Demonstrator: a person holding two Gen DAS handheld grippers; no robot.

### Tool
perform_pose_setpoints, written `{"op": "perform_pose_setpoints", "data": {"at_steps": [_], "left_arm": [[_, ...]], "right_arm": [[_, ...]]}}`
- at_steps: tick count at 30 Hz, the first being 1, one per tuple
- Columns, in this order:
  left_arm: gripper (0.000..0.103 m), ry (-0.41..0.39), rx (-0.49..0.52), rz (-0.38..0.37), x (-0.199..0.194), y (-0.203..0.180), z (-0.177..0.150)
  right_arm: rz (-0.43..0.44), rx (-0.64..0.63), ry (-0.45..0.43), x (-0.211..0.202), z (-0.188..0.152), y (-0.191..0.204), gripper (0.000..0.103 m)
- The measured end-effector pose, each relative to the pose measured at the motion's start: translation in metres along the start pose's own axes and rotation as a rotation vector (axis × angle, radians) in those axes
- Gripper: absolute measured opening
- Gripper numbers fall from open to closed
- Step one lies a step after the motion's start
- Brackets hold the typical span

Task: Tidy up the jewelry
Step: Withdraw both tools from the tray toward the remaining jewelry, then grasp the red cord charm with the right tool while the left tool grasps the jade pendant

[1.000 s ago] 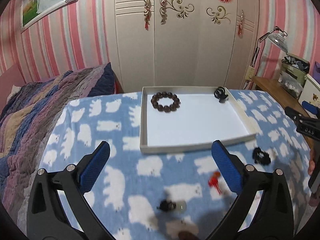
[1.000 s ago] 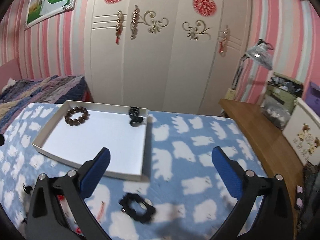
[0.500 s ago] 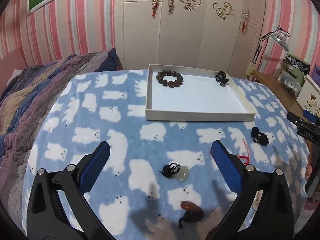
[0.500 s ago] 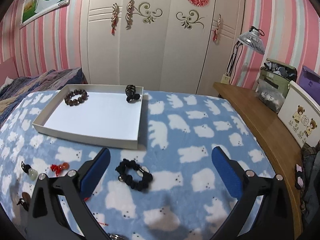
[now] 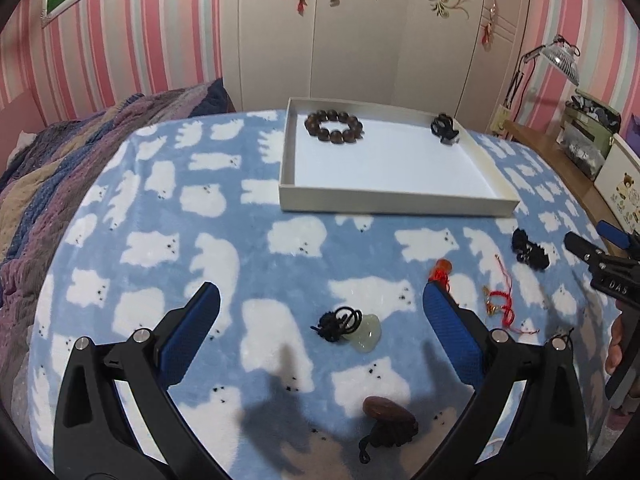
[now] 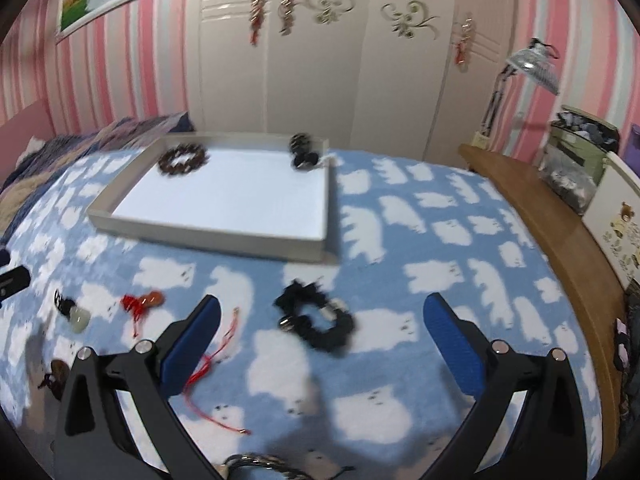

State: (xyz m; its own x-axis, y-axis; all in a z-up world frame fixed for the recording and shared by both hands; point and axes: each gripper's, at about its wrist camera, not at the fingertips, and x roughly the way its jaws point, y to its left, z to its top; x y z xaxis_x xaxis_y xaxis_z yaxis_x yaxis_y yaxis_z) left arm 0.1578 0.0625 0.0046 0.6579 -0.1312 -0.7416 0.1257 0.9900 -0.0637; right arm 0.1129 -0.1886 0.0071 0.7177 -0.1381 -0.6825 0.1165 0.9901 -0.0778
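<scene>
While a fleecy blue blanket (image 5: 160,240) with white bears covers the bed, a shallow white cardboard tray (image 5: 384,203) holds a brown wooden-bead bracelet (image 5: 333,125). Left gripper (image 5: 320,312) gapes empty over a pale jade pendant (image 5: 365,333); right gripper (image 6: 322,320) gapes empty over a fuzzy black bracelet (image 6: 316,320).

The bead bracelet (image 5: 334,126) and hair clip (image 5: 444,129) lie in the tray (image 5: 396,203), with the pendant (image 5: 362,331) before it.

Even indoor light, soft shadows on the blanket (image 5: 168,208); fisheye-bent edges, right wrist view motion-blurred.
</scene>
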Motion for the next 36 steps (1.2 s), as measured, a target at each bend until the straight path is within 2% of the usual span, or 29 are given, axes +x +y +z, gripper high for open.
{"op": "perform_pose_setpoints", "data": {"at_steps": [6, 10, 15, 20, 24, 33, 36], "left_arm": [[0.099, 0.061, -0.031, -0.02, 0.021, 0.001, -0.01], [0.089, 0.08, -0.015, -0.041, 0.028, -0.003, -0.013], [0.084, 0.097, -0.013, -0.054, 0.034, -0.004, -0.015], [0.079, 0.106, -0.02, -0.057, 0.038, -0.003, -0.016], [0.073, 0.109, -0.011, -0.056, 0.038, -0.004, -0.016], [0.063, 0.13, -0.008, -0.062, 0.044, -0.003, -0.018], [0.056, 0.13, -0.005, -0.063, 0.044, -0.004, -0.019]], "right_arm": [[0.019, -0.063, 0.055, 0.013, -0.012, 0.02, 0.101], [0.033, -0.084, 0.078, 0.017, -0.015, 0.025, 0.1], [0.059, -0.093, 0.112, 0.024, -0.016, 0.028, 0.089], [0.081, -0.105, 0.14, 0.028, -0.019, 0.033, 0.083], [0.097, -0.117, 0.159, 0.03, -0.021, 0.036, 0.075], [0.12, -0.147, 0.195, 0.036, -0.026, 0.047, 0.067], [0.123, -0.158, 0.212, 0.04, -0.029, 0.051, 0.066]]}}
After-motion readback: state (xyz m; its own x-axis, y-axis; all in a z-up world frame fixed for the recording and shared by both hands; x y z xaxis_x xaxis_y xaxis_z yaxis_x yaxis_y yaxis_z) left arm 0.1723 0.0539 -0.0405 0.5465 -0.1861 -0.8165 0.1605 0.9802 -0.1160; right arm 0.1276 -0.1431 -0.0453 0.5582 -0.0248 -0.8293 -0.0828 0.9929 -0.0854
